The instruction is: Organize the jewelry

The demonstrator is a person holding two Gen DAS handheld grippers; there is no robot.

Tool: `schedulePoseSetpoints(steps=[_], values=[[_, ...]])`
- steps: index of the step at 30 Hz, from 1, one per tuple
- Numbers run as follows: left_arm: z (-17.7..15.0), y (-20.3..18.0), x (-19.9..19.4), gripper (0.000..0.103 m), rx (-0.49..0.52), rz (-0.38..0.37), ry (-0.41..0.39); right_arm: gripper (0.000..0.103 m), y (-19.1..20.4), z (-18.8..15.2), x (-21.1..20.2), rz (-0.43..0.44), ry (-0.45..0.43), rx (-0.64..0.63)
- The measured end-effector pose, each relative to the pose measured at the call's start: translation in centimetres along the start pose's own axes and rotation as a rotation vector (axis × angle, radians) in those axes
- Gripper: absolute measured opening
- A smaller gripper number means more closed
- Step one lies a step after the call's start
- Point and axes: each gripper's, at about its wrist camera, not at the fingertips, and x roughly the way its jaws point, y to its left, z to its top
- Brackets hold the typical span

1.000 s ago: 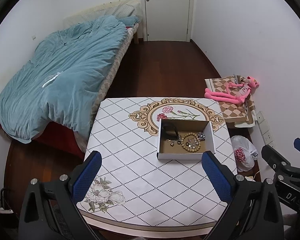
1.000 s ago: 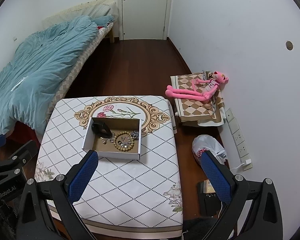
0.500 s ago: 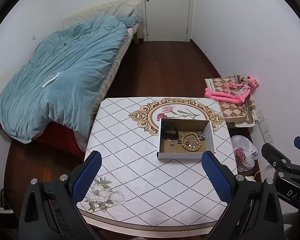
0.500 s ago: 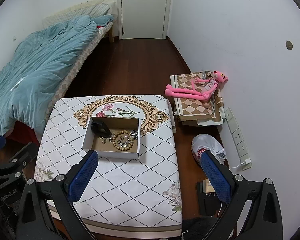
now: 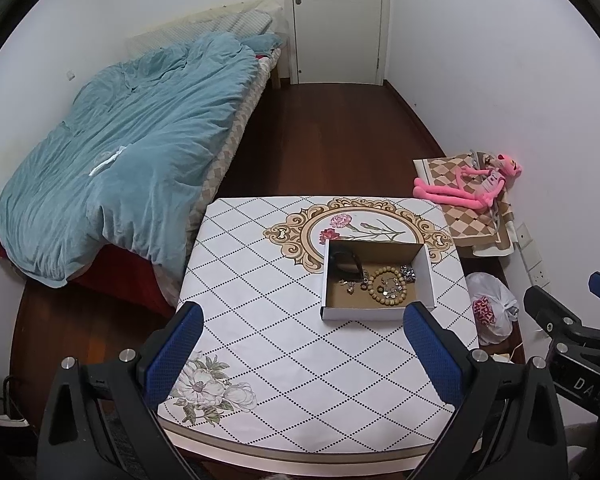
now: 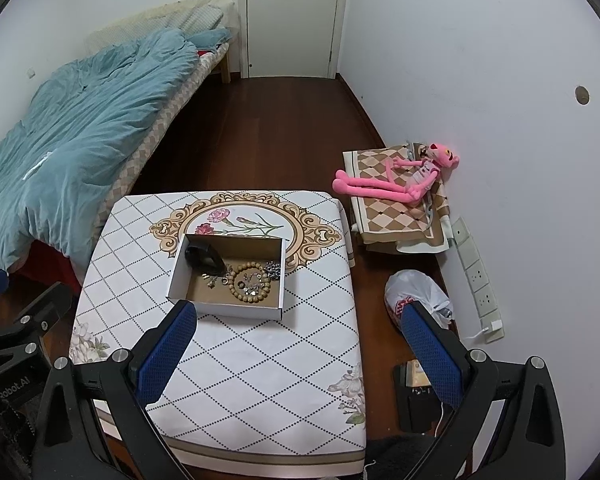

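So the right wrist view caught stuff the left one didn't: a small dark box on the floor [image 6: 416,384] tucked right beside the table's right side, and a round hole in the wall [image 6: 581,94] up high. The left wrist view gave way more of the bed with the blue duvet [image 5: 128,172] and showed the right gripper [image 5: 598,312] poking in from the right edge. The right view in turn had the left gripper [image 6: 4,320] at its left edge.

The jewelry was all sitting in a shallow white cardboard box [image 5: 376,314] on the far right part of the table [image 5: 260,320]: a wooden bead bracelet [image 5: 388,286], some small silvery bits next to it, and a dark curved thing [image 5: 346,262] in the back left corner that I couldn't identify. The box was well in from the table's front edge, closer to the right edge.

Lots of bare tabletop in front and left of the box. Bed was close on the left side, and on the right a white plastic bag [image 6: 416,294] and a pink plush toy [image 6: 396,182] on a folded checkered cloth sat on the floor near the wall.

Both grippers hung above the near end of the table, angled down at it, side by side, jaws spread wide and holding nothing
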Motion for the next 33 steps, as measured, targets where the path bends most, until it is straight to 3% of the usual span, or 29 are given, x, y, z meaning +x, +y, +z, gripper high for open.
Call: schedulePoseSetpoints(steps=[33], values=[[0.2,-0.23,-0.56,0.102,0.001,0.002,-0.007,0.103,-0.39,0.22,-0.41,0.012,-0.002,0.009]])
